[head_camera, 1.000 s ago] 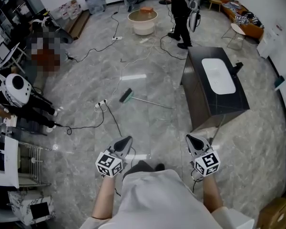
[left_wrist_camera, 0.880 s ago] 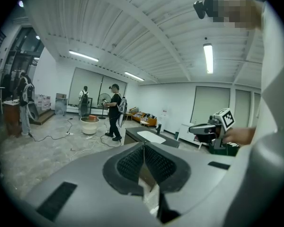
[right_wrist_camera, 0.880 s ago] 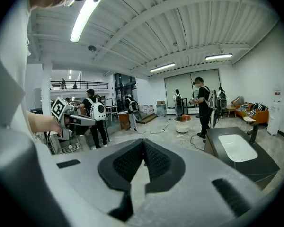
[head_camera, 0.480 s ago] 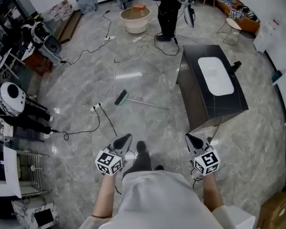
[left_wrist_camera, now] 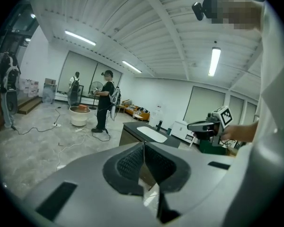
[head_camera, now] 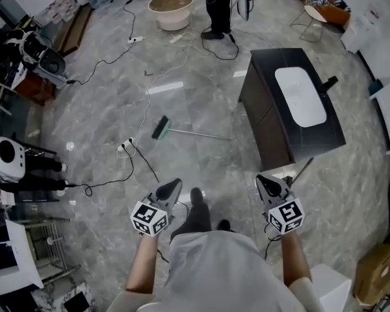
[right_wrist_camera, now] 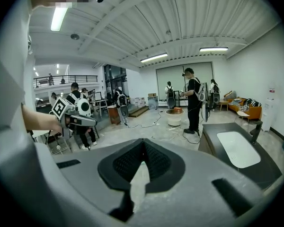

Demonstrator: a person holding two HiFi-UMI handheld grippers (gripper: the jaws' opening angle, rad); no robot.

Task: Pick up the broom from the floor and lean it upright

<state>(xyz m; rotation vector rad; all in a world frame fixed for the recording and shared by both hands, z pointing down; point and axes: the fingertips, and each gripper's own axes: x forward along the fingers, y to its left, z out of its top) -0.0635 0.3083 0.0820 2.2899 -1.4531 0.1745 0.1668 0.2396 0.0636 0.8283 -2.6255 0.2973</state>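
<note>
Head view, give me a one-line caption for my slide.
Left gripper and right gripper, shut and empty, point toward the broom lying flat on the floor, untouched.

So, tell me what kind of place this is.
Probably a lab or studio for recording chores, not a home: power cables trail across the bare floor, and a sink cabinet stands free mid-room.

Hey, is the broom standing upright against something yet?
No, the broom lies flat on the grey floor in the head view, with nothing propping it up.
</note>
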